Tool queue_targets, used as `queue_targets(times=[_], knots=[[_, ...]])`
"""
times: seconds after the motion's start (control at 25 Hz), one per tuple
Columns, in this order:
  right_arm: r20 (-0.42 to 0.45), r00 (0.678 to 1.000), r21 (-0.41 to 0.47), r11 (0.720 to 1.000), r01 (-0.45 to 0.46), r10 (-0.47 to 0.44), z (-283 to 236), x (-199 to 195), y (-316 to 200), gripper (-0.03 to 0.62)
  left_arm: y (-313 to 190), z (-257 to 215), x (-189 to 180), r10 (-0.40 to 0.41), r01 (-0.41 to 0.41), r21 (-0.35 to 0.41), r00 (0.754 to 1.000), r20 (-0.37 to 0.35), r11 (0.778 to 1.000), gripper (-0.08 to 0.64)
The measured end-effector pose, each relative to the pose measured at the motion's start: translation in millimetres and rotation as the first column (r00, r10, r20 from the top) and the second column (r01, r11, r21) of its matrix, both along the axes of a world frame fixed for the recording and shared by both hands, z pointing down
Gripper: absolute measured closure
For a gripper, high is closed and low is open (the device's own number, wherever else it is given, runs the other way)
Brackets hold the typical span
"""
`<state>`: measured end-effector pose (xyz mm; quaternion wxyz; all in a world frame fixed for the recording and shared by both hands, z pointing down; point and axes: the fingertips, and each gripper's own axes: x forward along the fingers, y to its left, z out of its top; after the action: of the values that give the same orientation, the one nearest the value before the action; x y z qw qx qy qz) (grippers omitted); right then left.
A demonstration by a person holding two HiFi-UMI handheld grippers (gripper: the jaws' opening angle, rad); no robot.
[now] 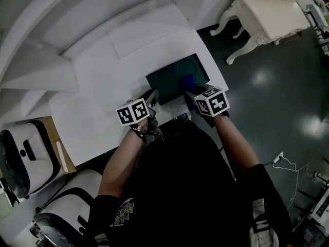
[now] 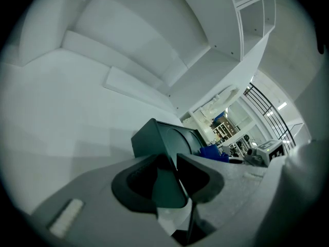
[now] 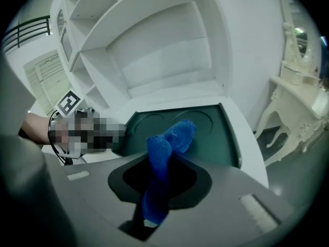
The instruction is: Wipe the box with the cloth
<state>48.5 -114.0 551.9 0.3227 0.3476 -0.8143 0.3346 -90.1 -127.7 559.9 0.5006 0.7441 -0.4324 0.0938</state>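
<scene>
A flat dark green box (image 1: 172, 78) lies on the white table (image 1: 103, 117), close to its front edge. My left gripper (image 1: 153, 96) is at the box's near left corner. In the left gripper view the jaws (image 2: 175, 162) are shut on the thin edge of the box (image 2: 169, 138). My right gripper (image 1: 188, 92) is at the near right part of the box, shut on a blue cloth (image 1: 186, 81). In the right gripper view the cloth (image 3: 169, 140) sticks out of the gripper (image 3: 163, 158) and hangs over the lid of the box (image 3: 218, 133).
A flat white board (image 1: 149, 32) lies on the table behind the box, under curved white shelves (image 3: 154, 40). The table's right edge drops to a dark floor, where an ornate white side table (image 1: 270, 12) stands. White and black seats (image 1: 25, 153) stand at the left.
</scene>
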Motion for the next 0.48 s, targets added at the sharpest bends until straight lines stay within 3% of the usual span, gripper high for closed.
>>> queue_targets(times=[0.28, 0.48], knots=[[-0.089, 0.993, 0.018, 0.997, -0.074, 0.076, 4.0, 58.6, -14.5, 0.502, -0.9, -0.4, -0.3, -0.008, 0.008, 0.003, 1.0, -0.002, 1.0, 0.439], [-0.093, 0.99, -0.004, 0.994, -0.108, 0.107, 7.3, 81.2, -18.0, 0.502, -0.3, 0.1, 0.1, -0.009, 0.009, 0.006, 1.0, -0.004, 1.0, 0.439]])
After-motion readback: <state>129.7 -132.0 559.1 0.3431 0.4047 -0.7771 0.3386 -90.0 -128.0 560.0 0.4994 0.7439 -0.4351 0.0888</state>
